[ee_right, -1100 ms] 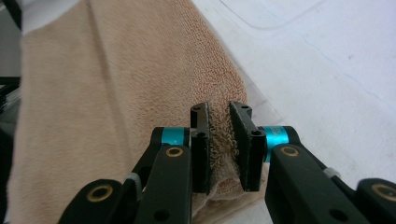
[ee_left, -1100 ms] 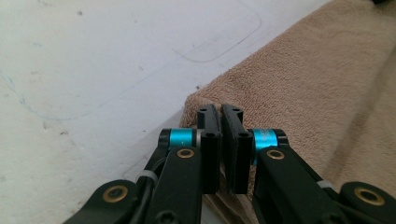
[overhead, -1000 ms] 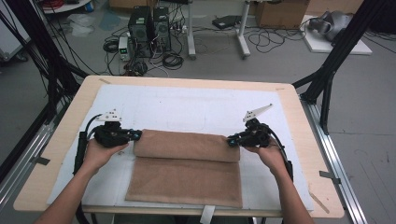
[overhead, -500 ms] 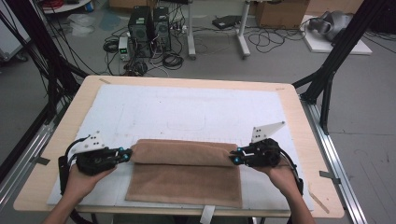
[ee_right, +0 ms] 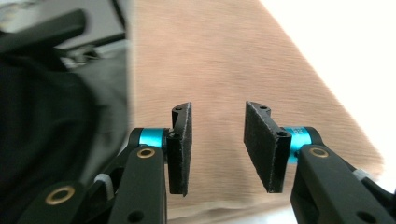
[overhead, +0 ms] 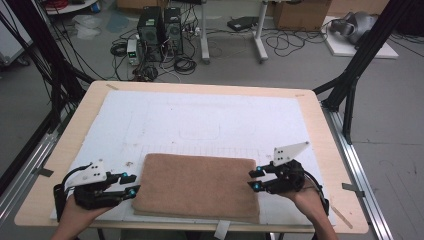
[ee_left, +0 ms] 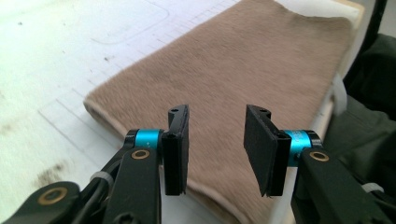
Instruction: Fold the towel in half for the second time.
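A brown towel (overhead: 197,185) lies folded flat on the white mat, near the table's front edge. My left gripper (overhead: 129,184) sits at its left edge, and my right gripper (overhead: 254,179) at its right edge. In the left gripper view, the left gripper (ee_left: 215,140) stands open over the towel's (ee_left: 243,65) near corner, with no cloth between the pads. In the right gripper view, the right gripper (ee_right: 217,140) is likewise open above the towel (ee_right: 210,60). Both pairs of jaws have just been opening, with nothing between them.
The white mat (overhead: 200,120) covers most of the wooden table (overhead: 70,145). Black frame posts (overhead: 350,85) stand at the table's sides. Computers and cables (overhead: 160,35) lie on the floor beyond the far edge. Dark clothing (ee_left: 373,93) shows past the table's front edge.
Both grippers came toward the person's side, drawing the towel's far fold over the rest. They then opened and let go; the towel now lies as a narrower fold.
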Demonstrator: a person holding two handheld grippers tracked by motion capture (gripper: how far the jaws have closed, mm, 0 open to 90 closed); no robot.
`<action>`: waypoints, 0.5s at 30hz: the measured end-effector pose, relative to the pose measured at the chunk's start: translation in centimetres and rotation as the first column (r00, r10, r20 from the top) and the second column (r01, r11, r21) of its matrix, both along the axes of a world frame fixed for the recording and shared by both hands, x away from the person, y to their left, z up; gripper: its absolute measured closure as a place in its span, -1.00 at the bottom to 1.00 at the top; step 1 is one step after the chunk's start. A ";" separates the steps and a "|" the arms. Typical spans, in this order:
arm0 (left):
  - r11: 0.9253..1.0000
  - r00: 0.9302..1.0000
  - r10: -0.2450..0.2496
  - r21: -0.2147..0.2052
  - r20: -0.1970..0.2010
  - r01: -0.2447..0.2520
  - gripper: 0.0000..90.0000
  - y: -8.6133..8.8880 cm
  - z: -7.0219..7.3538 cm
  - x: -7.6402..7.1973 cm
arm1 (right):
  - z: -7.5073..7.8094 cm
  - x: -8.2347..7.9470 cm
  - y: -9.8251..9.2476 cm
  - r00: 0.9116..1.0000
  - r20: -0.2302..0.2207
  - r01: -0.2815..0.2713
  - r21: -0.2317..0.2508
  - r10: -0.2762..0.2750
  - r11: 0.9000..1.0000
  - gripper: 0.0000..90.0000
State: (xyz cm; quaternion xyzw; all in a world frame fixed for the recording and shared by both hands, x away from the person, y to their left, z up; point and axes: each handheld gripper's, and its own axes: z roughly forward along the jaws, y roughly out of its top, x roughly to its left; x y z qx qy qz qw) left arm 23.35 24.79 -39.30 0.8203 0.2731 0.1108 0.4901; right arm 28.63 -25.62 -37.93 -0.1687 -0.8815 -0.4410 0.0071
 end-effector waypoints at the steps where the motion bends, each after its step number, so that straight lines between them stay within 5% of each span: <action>1: 1.000 1.000 0.008 0.007 0.002 -0.008 0.33 -0.3 -0.1 0.6 | -0.1 0.6 0.1 0.999 0.009 0.032 -0.018 -0.032 0.999 0.28; 8: 0.993 0.994 0.110 0.044 -0.016 -0.109 0.14 -1.6 -2.0 5.5 | -2.1 4.4 -0.2 0.977 0.005 0.212 -0.083 -0.212 0.974 -0.01; 13: 0.977 0.979 0.203 0.070 -0.021 -0.201 -0.01 -1.5 -3.2 8.0 | -3.5 6.2 -0.1 0.962 -0.024 0.268 -0.130 -0.273 0.955 -0.14; 15: 0.976 0.979 0.201 0.094 -0.043 -0.197 -0.14 -1.7 -3.7 8.7 | -3.8 6.4 0.0 0.960 -0.030 0.272 -0.136 -0.278 0.953 -0.14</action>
